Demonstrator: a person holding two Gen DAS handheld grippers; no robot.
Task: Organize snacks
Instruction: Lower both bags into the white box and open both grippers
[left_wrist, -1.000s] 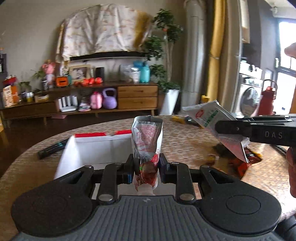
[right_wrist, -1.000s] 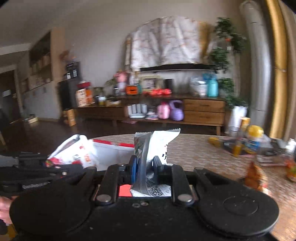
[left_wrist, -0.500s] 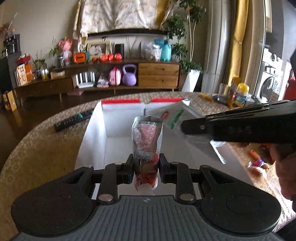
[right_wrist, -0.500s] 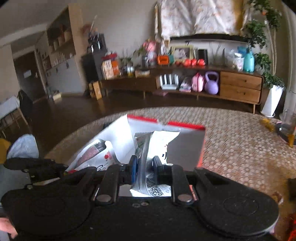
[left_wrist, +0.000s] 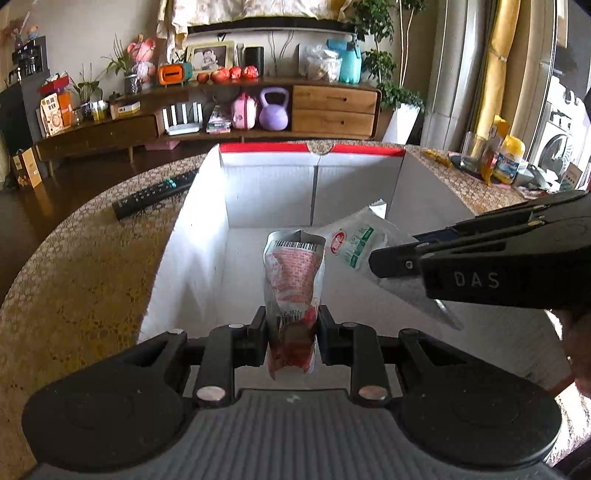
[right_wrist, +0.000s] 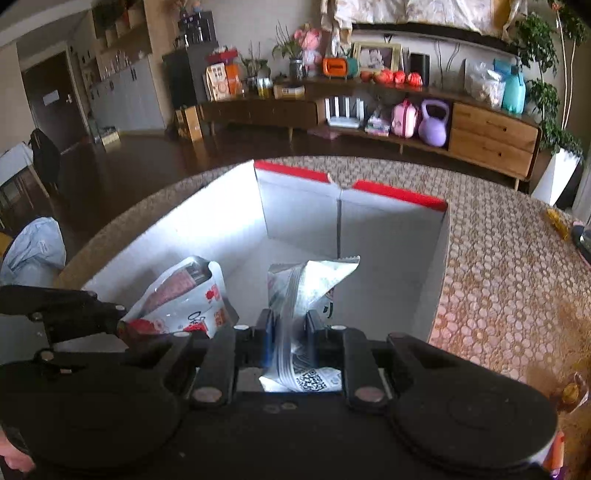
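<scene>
Both our grippers have dropped over the white box (left_wrist: 207, 236), left gripper (left_wrist: 291, 332) clamped on a red snack pouch (left_wrist: 293, 273), right gripper (right_wrist: 290, 334) on a silvery packet (right_wrist: 310, 280), so we judge release comes next.

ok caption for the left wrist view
Left gripper and right gripper each hold a snack packet over the open white box.
</scene>
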